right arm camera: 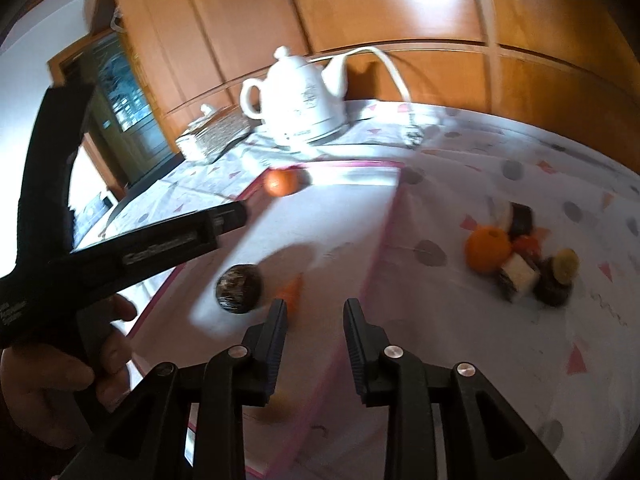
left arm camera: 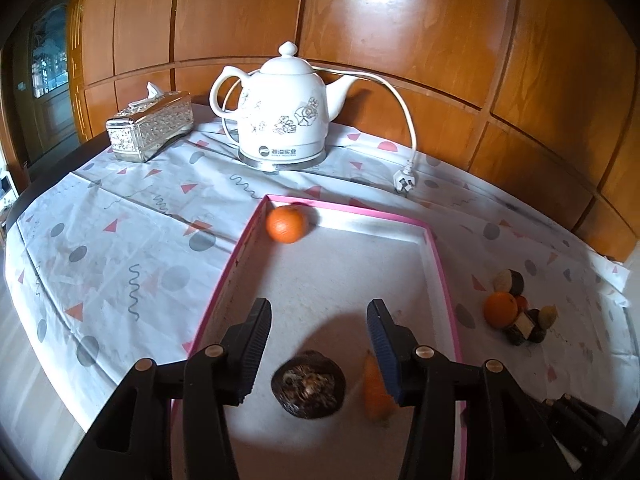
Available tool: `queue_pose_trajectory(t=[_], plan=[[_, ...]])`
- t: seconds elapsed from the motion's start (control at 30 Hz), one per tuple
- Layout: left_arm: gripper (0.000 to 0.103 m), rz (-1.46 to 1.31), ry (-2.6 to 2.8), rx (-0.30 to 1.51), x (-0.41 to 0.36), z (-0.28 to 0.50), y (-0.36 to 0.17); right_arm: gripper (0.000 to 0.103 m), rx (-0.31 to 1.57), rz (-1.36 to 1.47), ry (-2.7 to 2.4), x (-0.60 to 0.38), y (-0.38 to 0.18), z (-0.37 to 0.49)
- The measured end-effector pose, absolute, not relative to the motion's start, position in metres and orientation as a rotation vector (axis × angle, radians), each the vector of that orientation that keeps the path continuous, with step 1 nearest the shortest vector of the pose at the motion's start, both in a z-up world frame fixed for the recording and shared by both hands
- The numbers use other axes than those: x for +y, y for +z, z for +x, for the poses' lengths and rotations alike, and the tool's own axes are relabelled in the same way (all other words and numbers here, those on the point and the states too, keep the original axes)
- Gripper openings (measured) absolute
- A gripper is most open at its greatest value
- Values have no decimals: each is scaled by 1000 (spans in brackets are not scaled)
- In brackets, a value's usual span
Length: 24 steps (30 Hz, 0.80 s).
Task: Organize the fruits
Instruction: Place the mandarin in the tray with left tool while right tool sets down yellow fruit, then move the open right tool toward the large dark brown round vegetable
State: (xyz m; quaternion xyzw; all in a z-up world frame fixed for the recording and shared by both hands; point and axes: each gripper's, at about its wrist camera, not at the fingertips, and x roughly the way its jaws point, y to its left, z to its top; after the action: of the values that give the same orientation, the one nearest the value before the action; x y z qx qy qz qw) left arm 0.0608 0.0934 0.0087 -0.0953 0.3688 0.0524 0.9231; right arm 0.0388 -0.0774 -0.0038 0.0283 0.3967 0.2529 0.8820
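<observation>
A pink-rimmed white tray [left arm camera: 438, 256] [right arm camera: 384, 216] lies on the patterned tablecloth. In it are an orange [left arm camera: 287, 224] [right arm camera: 281, 182] at the far left corner, a dark round fruit [left arm camera: 309, 385] [right arm camera: 239, 289] near the front, and a blurred orange piece [left arm camera: 375, 390] [right arm camera: 291, 290] beside it. My left gripper [left arm camera: 318, 316] is open and empty, above the dark fruit. My right gripper [right arm camera: 315, 312] is open and empty over the tray's right edge. A pile of fruits [left arm camera: 516, 312] [right arm camera: 520, 256], including an orange, lies on the cloth right of the tray.
A white ceramic electric kettle [left arm camera: 280, 116] [right arm camera: 300, 100] with cord and plug [left arm camera: 404, 180] stands behind the tray. A silver tissue box [left arm camera: 150, 126] [right arm camera: 212, 132] sits at the back left. Wooden wall panels close the back. The left hand-held gripper body [right arm camera: 120, 252] crosses the right wrist view.
</observation>
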Motion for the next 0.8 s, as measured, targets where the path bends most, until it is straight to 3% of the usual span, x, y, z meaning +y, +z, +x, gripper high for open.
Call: queue_pose_trajectory(t=[0.27,0.8], plan=[[56,-183,12,770,64,52,8,29,839,164,354,-141,-13,40],[56,-90,-158,808,-2,42,0,29,820,213,134,-213,-20,66]])
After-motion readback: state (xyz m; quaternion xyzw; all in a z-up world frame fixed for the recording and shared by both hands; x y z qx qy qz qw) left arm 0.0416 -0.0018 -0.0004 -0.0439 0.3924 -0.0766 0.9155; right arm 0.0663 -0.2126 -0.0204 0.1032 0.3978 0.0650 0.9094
